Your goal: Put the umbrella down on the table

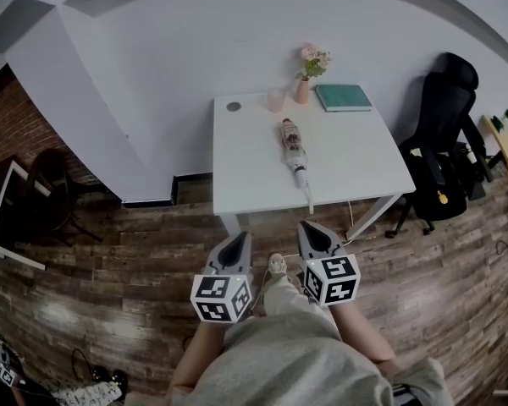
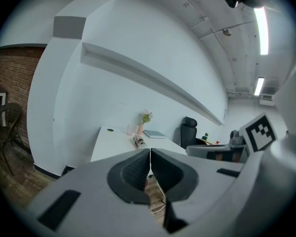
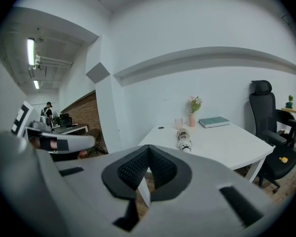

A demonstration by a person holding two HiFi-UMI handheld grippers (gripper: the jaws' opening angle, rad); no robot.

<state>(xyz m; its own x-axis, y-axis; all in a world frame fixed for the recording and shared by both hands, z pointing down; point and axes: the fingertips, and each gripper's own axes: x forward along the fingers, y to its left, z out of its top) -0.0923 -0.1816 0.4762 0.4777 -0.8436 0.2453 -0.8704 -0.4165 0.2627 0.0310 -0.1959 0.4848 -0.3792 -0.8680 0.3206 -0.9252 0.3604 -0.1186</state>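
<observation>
A folded umbrella with a patterned canopy and a white handle lies lengthwise on the white table, its handle toward the near edge. It also shows small in the left gripper view, umbrella, and in the right gripper view, umbrella. My left gripper and right gripper hover side by side over the wooden floor, short of the table's near edge, well apart from the umbrella. Both have their jaws closed tip to tip with nothing between them.
At the table's far edge stand a pink vase with flowers, a pale cup and a teal book. A black office chair stands right of the table. A dark chair and desk sit at left.
</observation>
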